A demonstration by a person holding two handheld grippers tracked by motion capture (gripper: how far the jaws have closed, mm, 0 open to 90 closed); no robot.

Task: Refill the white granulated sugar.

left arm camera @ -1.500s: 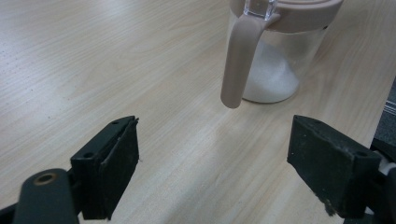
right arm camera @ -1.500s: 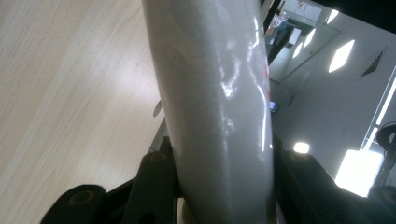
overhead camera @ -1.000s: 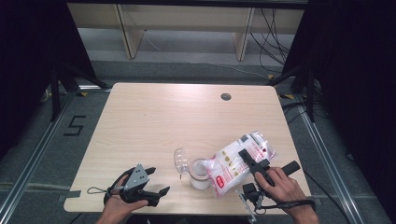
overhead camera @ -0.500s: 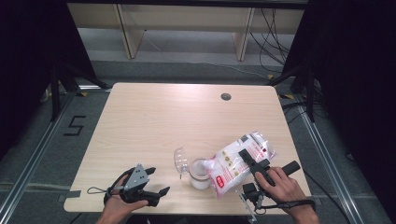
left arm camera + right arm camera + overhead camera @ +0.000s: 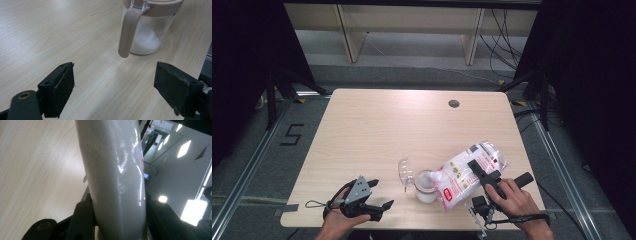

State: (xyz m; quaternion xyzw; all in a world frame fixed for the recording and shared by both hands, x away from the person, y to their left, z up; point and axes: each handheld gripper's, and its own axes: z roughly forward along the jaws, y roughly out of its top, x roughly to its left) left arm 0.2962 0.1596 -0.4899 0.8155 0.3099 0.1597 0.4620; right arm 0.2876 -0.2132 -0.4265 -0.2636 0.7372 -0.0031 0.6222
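My right claw (image 5: 477, 170) is clamped on a white plastic bag (image 5: 464, 172), tipped over the mouth of a clear jar (image 5: 426, 186) in the lower middle of the high view. The jar holds white granules and its lid (image 5: 404, 171) is flipped open. My left claw (image 5: 379, 197) rests spread wide on the surface (image 5: 412, 125) at lower left, gripping nothing.

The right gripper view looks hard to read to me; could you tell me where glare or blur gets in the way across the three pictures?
Right gripper view: the bag, clamped between the jaws, sits so close that it is soft, with streaks of glare; bright ceiling lights wash out the right side. Left gripper view: the near jaws are slightly soft, the jar is sharp. High view: even light on the table, surroundings very dark.
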